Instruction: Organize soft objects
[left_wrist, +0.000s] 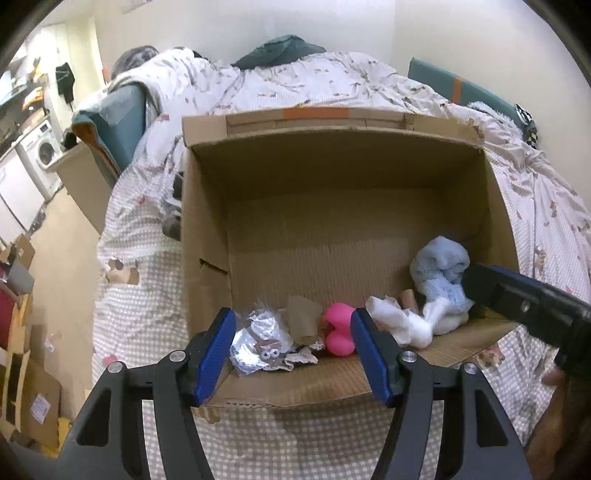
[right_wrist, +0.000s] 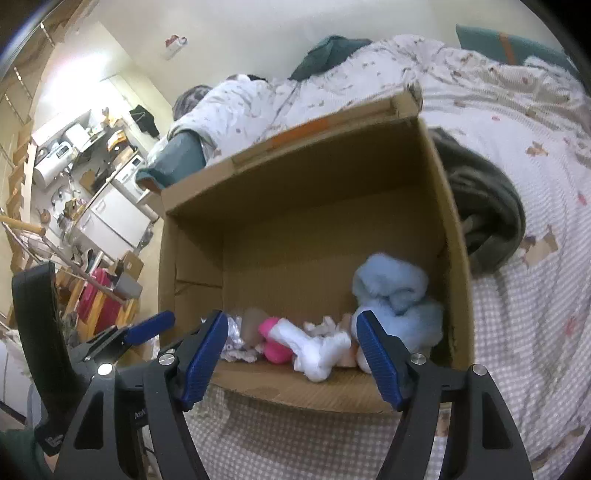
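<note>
An open cardboard box (left_wrist: 332, 229) stands on the bed, also in the right wrist view (right_wrist: 295, 229). Inside lie a light blue plush (left_wrist: 441, 273), a white soft toy (left_wrist: 402, 319), a pink soft toy (left_wrist: 338, 328) and a crinkled silver packet with eyes (left_wrist: 262, 339). The right wrist view shows the blue plush (right_wrist: 395, 291), the white toy (right_wrist: 314, 345) and the pink toy (right_wrist: 275, 341). My left gripper (left_wrist: 293, 349) is open and empty at the box's near edge. My right gripper (right_wrist: 291, 350) is open and empty beside it; its body shows in the left wrist view (left_wrist: 528, 306).
The bed has a checked sheet (left_wrist: 295, 435) and a patterned quilt (left_wrist: 314, 81). A dark grey blanket (right_wrist: 484, 206) lies right of the box. Cardboard boxes (left_wrist: 26, 398) and a washing machine (left_wrist: 42, 151) stand on the floor at left.
</note>
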